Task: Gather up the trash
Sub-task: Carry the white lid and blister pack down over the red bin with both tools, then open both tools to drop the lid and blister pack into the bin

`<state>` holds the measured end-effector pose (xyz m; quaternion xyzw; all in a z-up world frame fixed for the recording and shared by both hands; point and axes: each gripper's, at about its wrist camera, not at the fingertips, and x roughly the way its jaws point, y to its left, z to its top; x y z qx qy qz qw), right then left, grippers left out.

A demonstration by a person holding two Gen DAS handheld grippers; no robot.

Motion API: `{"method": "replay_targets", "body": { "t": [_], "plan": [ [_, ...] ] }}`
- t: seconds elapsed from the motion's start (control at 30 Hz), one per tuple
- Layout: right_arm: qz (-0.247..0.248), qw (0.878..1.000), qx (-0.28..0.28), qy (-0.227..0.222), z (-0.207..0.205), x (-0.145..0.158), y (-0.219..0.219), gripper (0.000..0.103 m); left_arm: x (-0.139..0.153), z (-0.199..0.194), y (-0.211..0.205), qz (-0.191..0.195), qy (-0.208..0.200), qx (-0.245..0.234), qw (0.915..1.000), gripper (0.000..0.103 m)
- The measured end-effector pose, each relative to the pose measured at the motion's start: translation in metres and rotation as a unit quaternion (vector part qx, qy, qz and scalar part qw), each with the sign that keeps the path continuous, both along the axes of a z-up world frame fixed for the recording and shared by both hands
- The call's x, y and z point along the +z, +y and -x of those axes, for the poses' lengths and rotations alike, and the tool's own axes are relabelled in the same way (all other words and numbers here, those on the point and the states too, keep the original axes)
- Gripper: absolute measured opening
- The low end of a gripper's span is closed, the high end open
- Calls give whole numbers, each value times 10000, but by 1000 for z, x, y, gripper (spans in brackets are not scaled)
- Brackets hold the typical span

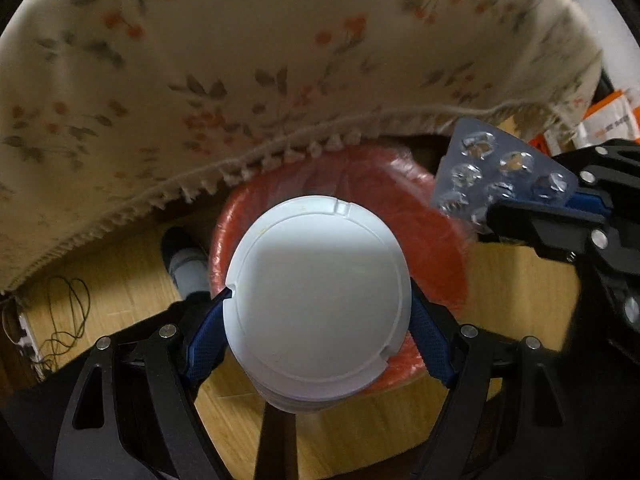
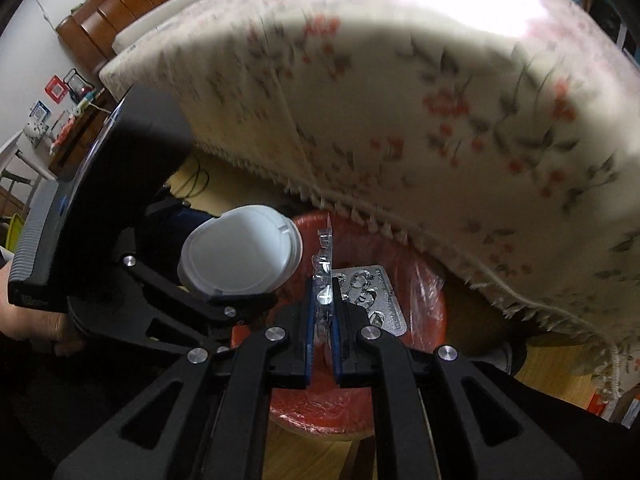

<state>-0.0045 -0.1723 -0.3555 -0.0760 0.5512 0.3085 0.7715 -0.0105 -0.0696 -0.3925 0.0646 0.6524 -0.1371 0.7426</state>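
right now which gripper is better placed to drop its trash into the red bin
Left. The left gripper holds the white container squarely above the red bin. The right gripper pinches a blister pack nearer the rim.

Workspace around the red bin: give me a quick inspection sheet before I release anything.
Surface: wooden floor; floral tablecloth hangs beside the bin.
Job's things: white tub and blister pack, both above the red lined bin; another blister pack lies inside.
Clutter: orange packaging at the far edge.
Grippers: left gripper shut on the tub; right gripper shut on the blister pack.
Cables: loose wires on the floor.
Surroundings: wooden bench, wall stickers.
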Motion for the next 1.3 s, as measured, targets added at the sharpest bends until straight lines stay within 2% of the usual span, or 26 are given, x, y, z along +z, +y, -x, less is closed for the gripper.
{"method": "replay_targets", "body": {
  "t": [0.33, 0.43, 0.53, 0.73, 0.87, 1.1, 1.3],
  "plan": [
    [183, 9976, -16, 664, -21, -53, 4, 7, -93, -25, -2, -173, 988, 22, 9950, 83],
    [269, 9956, 10, 901, -22, -66, 5, 7, -117, -28, -3, -200, 1293, 14, 9914, 86],
    [356, 9935, 68, 1078, -20, -78, 8, 7, -129, -28, -2, -251, 1522, 17, 9880, 88],
    [431, 9908, 214, 1261, -14, -90, 13, 7, -124, -29, 4, -361, 1491, 77, 9881, 92],
    [465, 9888, 267, 1391, -12, -97, 12, 7, -115, -30, 14, -365, 1542, 382, 9866, 97],
    [420, 9860, 408, 1562, -11, -103, 20, 8, -110, -30, 20, -501, 1441, 502, 9870, 97],
    [405, 9830, 591, 1688, -12, -108, 32, 10, -104, -34, 42, -600, 1414, 960, 9835, 97]
  ]
}}
